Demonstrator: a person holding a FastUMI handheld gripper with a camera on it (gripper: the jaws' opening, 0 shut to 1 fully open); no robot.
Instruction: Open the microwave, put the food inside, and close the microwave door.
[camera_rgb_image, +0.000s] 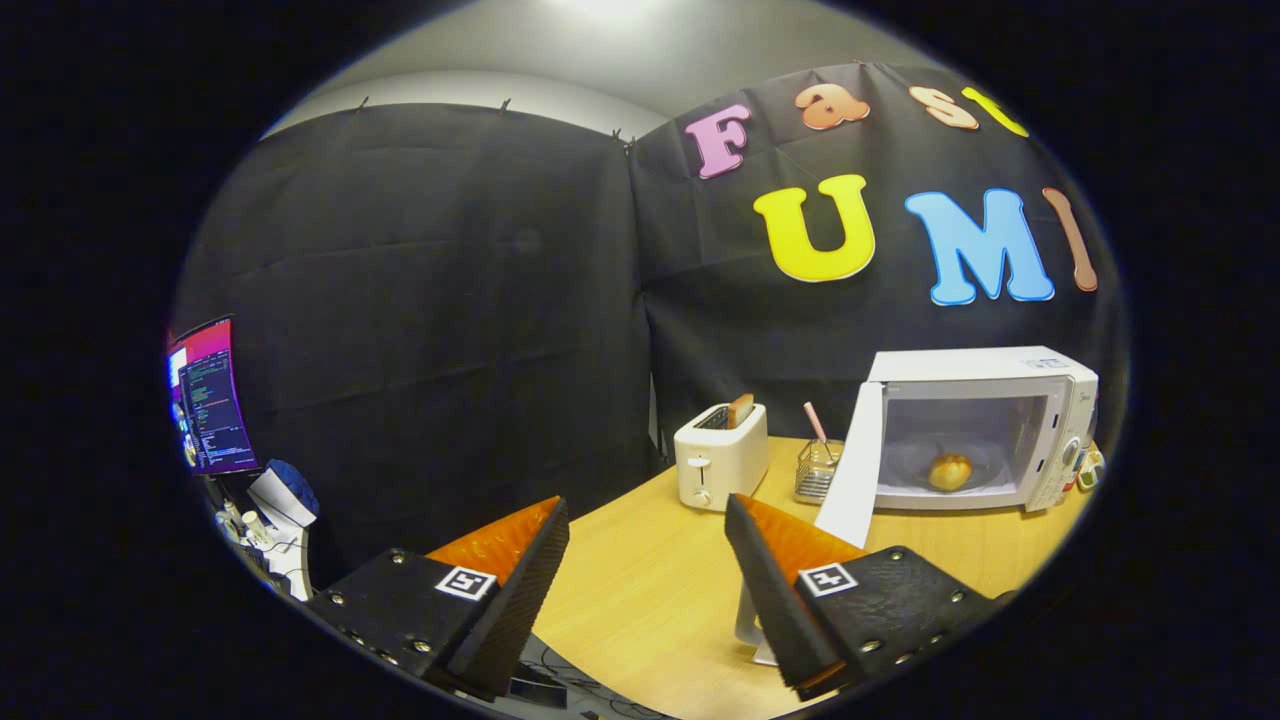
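Observation:
A white microwave stands at the far right of the wooden table, well beyond my fingers. Its door hangs wide open, swung out toward me on the left side. Inside, a small round bun rests on the glass turntable. My gripper is open, held back over the table's near edge, with nothing between its fingers. The door's lower edge lies just beyond the right finger.
A white toaster with a slice of bread in it stands left of the microwave. A wire rack holding a pink-handled utensil sits between them. A lit monitor and desk clutter are off to the far left, past the table.

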